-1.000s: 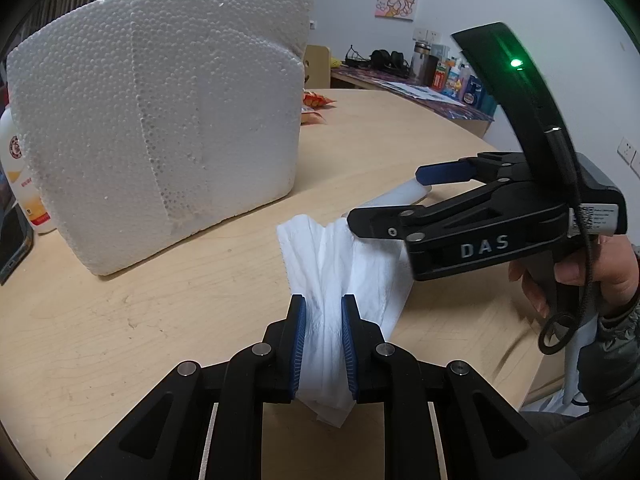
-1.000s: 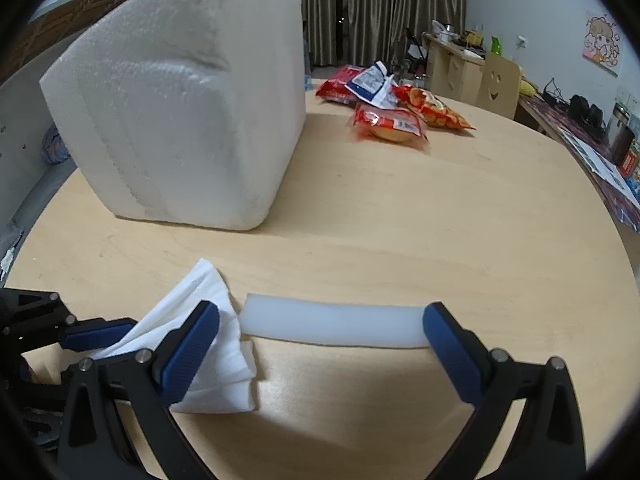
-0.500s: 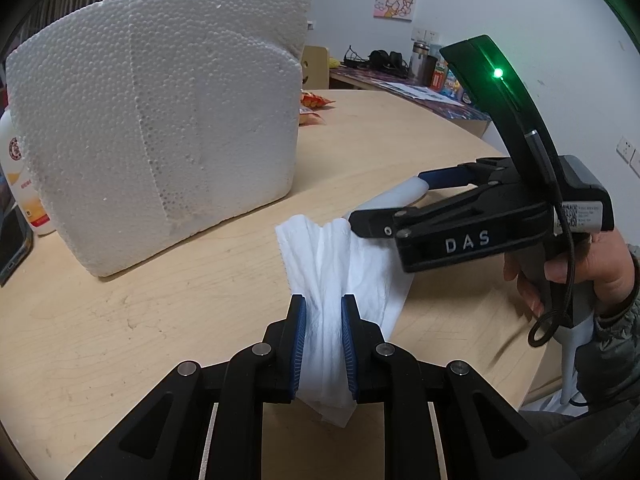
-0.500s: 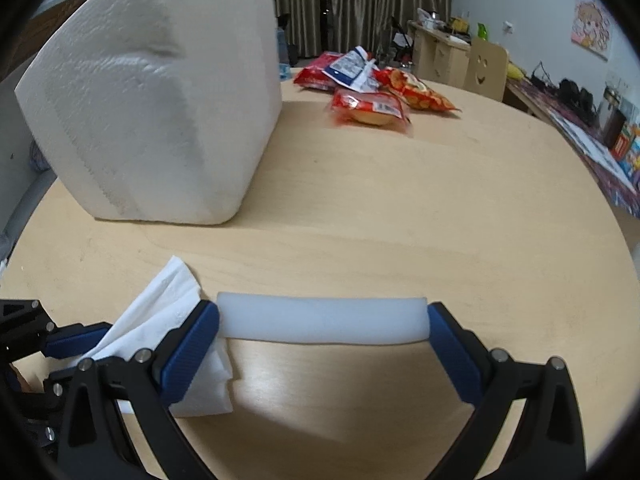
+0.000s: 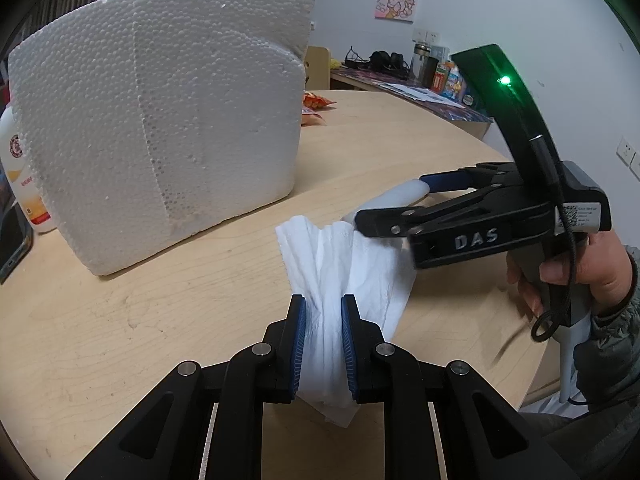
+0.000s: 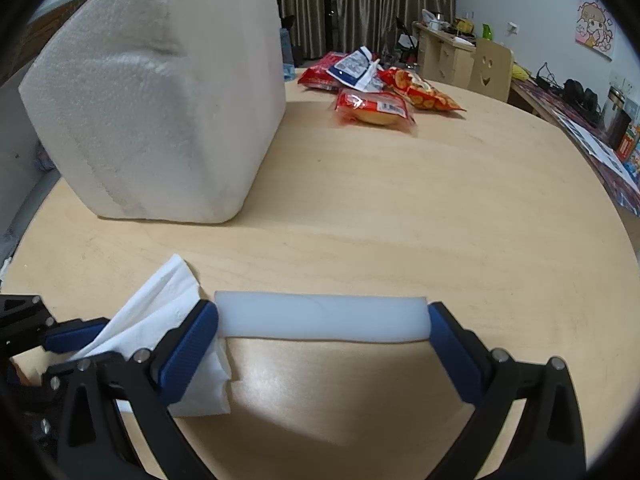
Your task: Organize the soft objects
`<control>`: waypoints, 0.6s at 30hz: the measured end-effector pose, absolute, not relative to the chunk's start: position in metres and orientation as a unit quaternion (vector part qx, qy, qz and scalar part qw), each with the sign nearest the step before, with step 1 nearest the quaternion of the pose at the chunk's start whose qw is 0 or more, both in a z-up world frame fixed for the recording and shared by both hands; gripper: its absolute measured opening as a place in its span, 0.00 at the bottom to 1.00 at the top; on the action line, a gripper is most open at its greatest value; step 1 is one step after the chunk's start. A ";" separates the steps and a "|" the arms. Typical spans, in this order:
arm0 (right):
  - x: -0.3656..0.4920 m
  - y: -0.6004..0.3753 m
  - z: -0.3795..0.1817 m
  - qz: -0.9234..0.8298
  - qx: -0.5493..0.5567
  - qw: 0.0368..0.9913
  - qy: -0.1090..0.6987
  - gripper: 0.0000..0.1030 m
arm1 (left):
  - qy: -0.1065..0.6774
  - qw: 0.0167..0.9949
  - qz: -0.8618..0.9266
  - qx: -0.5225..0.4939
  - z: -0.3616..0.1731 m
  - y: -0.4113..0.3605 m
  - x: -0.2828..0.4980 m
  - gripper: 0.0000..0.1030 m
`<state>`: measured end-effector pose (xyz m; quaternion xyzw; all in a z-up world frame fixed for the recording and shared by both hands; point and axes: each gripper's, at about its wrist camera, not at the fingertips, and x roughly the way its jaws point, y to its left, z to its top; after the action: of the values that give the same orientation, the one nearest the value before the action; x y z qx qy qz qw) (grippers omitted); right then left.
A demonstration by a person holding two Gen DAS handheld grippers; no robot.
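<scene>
The left gripper (image 5: 323,340) had its blue pads pinched narrowly on a bunched white tissue (image 5: 340,264), which fanned out forward from the jaws and lay over the round wooden table (image 5: 120,320) towards its near edge; the right gripper (image 6: 322,344), carried in a person's hand (image 5: 576,264), stood with its jaws wide, one blue pad against each end of a white foam stick (image 6: 320,316) that spanned the gap crosswise, lifted just clear of the tabletop with its shadow beneath it; the stick's left end hung over the far corner of the tissue; whether the pads actually squeezed the stick or only touched it was not fully clear, though it sat held between them; a large white styrofoam block (image 6: 160,112) stood towards the left edge of the table, well apart from both grippers; several red snack packets (image 6: 372,88) lay in a cluster near the far edge; a white bottle (image 5: 20,168) stood just behind the block.
</scene>
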<state>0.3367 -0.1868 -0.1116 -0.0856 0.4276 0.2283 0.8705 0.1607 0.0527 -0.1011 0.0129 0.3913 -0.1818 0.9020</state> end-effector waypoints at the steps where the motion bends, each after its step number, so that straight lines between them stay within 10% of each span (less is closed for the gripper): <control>1: 0.337 -0.189 -0.111 0.226 -0.083 0.871 0.428 1.00 | 0.392 0.902 -0.182 0.012 -0.101 0.053 0.161 0.18; 18: 0.339 -0.186 -0.104 0.285 -0.181 0.850 0.403 0.98 | 0.395 0.899 -0.187 0.005 -0.101 0.055 0.162 0.11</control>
<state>0.3391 -0.1861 -0.1038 -0.1814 0.4034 0.2851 0.8503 0.1618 0.0550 -0.1008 0.0049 0.3948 -0.1874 0.8994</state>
